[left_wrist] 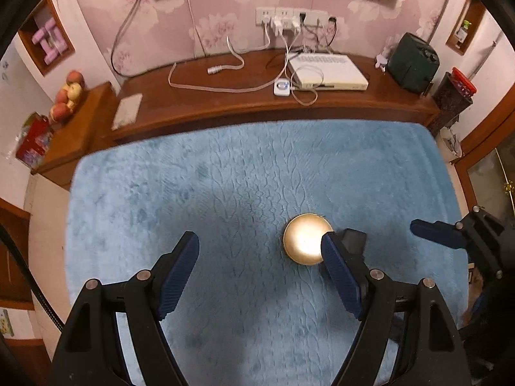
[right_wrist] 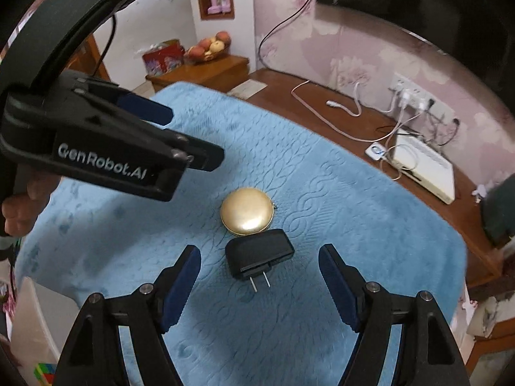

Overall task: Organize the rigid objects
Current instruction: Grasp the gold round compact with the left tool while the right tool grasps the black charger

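Lying between the open right tool's (right_wrist: 259, 268) fingers: a black plug (right_wrist: 259, 252).

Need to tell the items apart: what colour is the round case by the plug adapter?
Shiny gold; the round case shows best in the right wrist view.

Blue quilted cloth (right_wrist: 354, 225) covers table; gold round case (right_wrist: 247, 211) touching black plug adapter (right_wrist: 257, 252) on it.
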{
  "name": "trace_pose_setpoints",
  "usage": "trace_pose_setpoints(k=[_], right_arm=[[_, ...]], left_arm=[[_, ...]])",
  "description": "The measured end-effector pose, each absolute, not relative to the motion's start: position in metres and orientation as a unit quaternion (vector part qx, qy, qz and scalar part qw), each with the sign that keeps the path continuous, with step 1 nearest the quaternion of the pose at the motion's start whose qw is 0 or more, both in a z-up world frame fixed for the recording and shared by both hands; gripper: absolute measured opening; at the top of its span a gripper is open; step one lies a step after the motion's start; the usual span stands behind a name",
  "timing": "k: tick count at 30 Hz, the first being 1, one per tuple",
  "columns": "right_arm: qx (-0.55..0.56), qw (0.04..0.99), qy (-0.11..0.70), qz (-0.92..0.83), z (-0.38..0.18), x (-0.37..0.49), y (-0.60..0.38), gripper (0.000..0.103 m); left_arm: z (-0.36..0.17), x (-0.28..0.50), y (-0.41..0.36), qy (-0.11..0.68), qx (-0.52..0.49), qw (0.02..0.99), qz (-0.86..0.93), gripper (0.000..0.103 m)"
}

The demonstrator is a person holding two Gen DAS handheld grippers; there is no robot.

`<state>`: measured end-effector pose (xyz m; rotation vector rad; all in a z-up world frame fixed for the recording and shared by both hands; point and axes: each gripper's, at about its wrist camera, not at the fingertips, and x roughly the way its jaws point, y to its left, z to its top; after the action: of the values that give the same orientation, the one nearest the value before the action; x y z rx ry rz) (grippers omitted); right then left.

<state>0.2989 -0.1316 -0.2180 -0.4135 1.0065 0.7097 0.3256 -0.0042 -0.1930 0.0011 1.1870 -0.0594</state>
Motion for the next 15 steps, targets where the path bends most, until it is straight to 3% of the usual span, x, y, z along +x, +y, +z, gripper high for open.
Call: trace_pose_setpoints(k=[15], right_arm=[[-0.217,0.787,0.465,0.343,-0.260,0.304,-0.121,0.076]], left_arm=[[-0.229,0.347,-0.010,0.582,-0.016,0.811,-0.053,0.081]])
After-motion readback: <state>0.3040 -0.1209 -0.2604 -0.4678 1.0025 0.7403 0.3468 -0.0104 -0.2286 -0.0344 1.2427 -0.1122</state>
